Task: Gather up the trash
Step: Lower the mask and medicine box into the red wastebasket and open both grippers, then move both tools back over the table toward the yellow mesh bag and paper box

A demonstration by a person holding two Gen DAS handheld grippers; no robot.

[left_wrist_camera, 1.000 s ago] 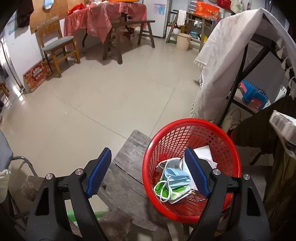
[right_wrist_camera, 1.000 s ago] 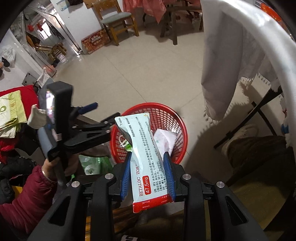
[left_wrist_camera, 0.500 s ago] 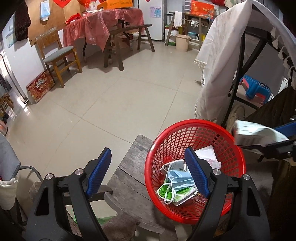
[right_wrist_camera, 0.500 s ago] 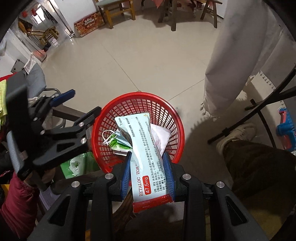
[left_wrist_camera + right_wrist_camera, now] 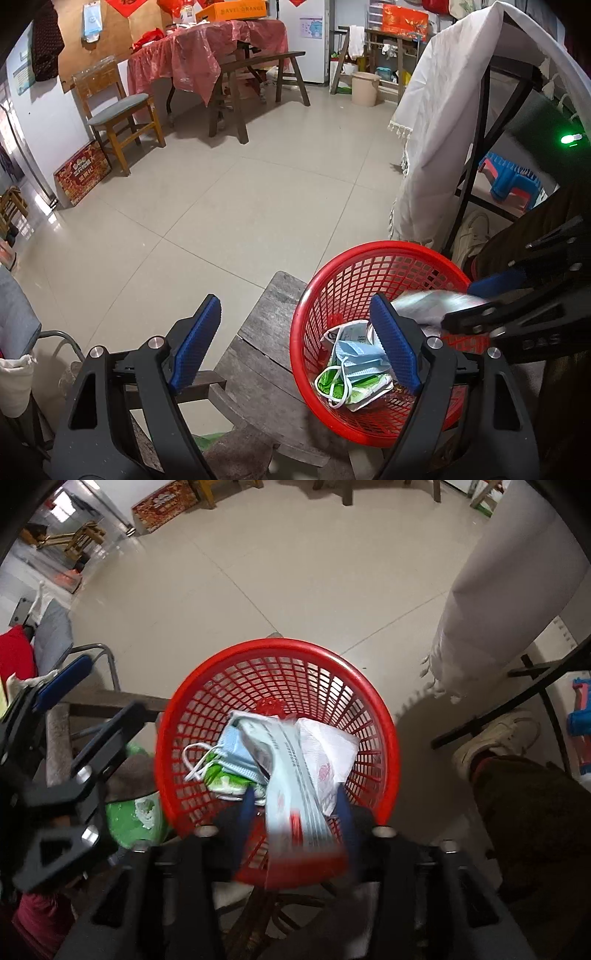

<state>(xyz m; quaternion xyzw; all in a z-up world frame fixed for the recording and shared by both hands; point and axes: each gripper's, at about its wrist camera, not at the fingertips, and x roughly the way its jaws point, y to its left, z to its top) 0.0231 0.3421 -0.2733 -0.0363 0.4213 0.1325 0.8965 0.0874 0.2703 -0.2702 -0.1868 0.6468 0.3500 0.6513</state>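
A red mesh basket stands on a dark wooden stool. It holds a blue face mask, a green wrapper and a white bag. My left gripper is open and empty, its right finger over the basket's near side. My right gripper is over the basket's rim. Its jaws have spread and the white medicine box between them is blurred and tilts down into the basket.
A white cloth hangs over a black frame to the right of the basket. A blue plastic stool sits behind it. A wooden chair and a table with a red cover stand across the tiled floor.
My right gripper moved forward and down over the basket and its jaws spread. The medicine box now slips, blurred, toward the trash. My left gripper stayed open beside the basket.
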